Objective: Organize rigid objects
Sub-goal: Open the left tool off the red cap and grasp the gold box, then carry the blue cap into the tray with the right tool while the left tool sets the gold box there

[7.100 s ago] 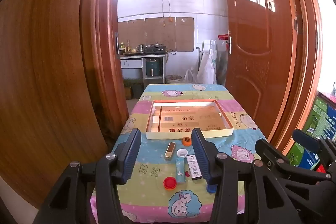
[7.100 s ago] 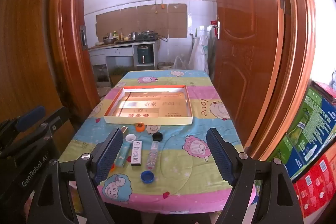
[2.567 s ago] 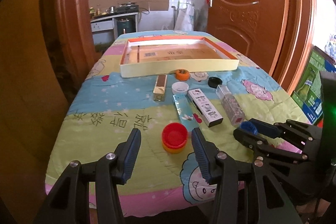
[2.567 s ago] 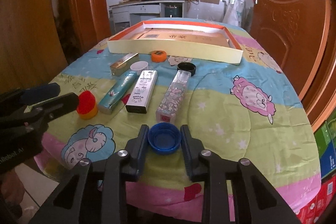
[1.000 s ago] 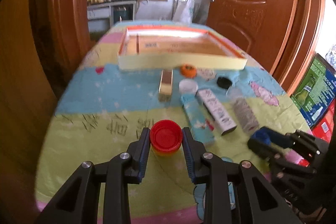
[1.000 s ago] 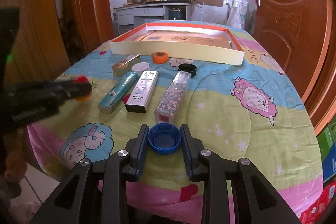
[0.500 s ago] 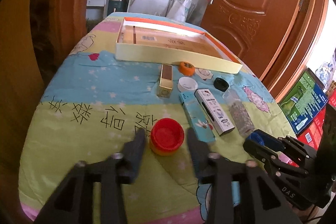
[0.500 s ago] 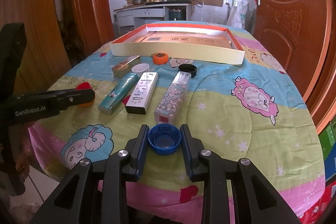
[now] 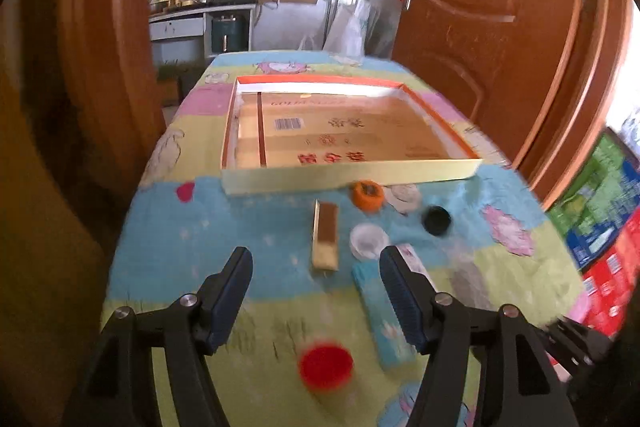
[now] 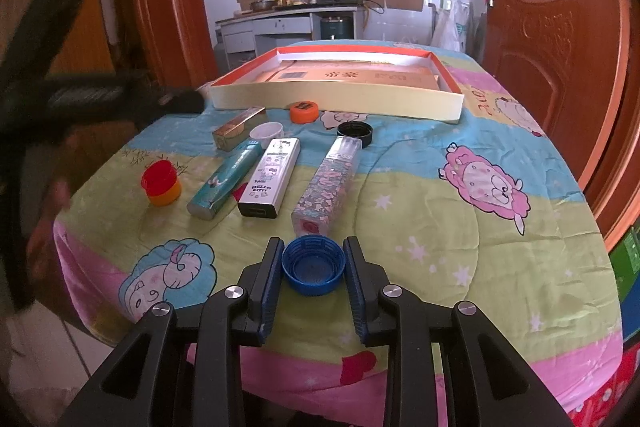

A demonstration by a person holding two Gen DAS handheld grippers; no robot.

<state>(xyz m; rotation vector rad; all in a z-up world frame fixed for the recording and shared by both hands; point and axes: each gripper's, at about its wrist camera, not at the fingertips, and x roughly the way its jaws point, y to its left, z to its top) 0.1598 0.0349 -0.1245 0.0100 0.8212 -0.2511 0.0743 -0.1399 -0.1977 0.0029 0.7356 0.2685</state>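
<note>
The left gripper (image 9: 316,285) is gaping wide, its jaws having just been opening, nothing between them. The right gripper (image 10: 313,265) is clamping a blue cap (image 10: 313,264).

- The red cap (image 9: 326,365) shows in the left wrist view only as a smeared disc; its rim cannot be made out there.
- The left gripper (image 10: 182,101) enters the right wrist view as a dark blur, its fingers indistinct.
- A hand (image 10: 48,219) at that view's left edge is blurred and cut off.
- The white box (image 9: 416,263) lies partly hidden behind a left gripper finger.
- Small print inside the tray (image 9: 352,175) is unreadable.
</note>
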